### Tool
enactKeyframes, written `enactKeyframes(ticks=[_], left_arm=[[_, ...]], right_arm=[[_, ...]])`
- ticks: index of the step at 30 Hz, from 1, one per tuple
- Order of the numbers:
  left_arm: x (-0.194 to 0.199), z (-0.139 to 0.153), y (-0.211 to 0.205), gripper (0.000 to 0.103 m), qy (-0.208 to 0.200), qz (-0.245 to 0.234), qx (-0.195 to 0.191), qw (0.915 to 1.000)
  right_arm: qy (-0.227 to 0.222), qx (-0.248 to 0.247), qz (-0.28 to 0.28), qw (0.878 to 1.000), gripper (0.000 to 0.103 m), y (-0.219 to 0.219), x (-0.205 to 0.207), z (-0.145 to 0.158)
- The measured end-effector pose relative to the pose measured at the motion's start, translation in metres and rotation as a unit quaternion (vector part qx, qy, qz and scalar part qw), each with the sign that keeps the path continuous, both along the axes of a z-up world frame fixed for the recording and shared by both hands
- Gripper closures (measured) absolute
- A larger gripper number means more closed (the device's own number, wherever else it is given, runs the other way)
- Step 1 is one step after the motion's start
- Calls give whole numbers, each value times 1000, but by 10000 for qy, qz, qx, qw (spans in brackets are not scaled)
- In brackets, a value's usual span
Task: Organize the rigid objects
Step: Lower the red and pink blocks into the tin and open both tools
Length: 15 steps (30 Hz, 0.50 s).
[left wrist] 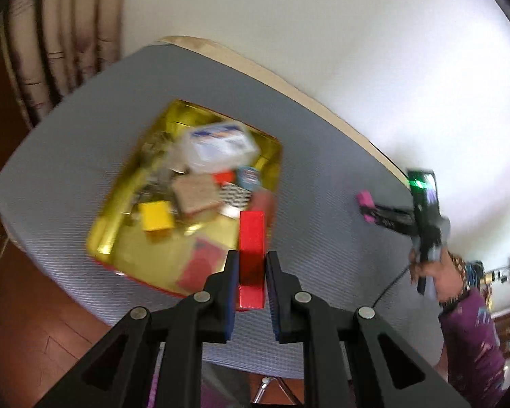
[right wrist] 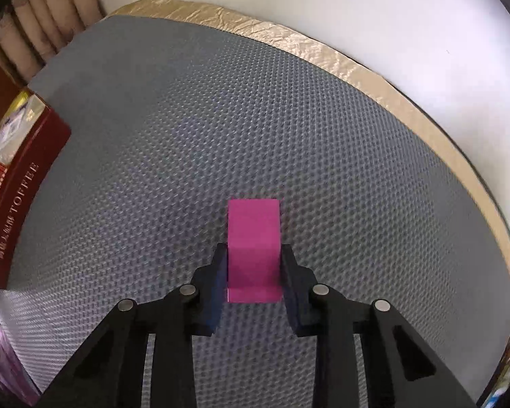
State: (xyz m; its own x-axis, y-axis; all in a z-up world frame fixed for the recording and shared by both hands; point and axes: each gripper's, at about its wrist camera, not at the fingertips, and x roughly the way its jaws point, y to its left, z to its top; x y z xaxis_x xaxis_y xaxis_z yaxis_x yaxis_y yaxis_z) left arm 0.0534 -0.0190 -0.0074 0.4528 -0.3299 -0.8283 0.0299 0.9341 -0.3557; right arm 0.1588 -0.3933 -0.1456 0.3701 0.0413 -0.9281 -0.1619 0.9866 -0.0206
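Observation:
My left gripper (left wrist: 251, 261) is shut on a long red block (left wrist: 251, 238) and holds it above the near right edge of a gold tin tray (left wrist: 112, 238). The tray holds several small items: a yellow block (left wrist: 156, 216), a brown box (left wrist: 195, 195) and a clear plastic box (left wrist: 221, 146). My right gripper (right wrist: 254, 255) is shut on a magenta block (right wrist: 254, 238) just over the grey mat (right wrist: 221, 119). In the left wrist view the right gripper (left wrist: 367, 205) with its magenta block (left wrist: 364, 200) is at the mat's right side, near the far edge.
The tin's dark red side, printed TOFFEE (right wrist: 20, 197), stands at the left of the right wrist view. A gold foil strip (right wrist: 323, 51) edges the mat's far side against a white wall. A curtain (left wrist: 61, 34) hangs at the far left. The person's arm (left wrist: 465, 306) is at the right.

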Motion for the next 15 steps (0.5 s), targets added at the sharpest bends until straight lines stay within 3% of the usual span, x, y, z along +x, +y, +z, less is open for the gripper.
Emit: enactKeyframes(ticks=[6,15], left_arm=[[1,-1,28,88,-62,123,198,9997],[20,-35,44,87,1,294,518,9982]], right_arm=[[-99,871,-526,9948,76,-10,-28,4],[-196,1747,-936,9800,76,11,-66,13]])
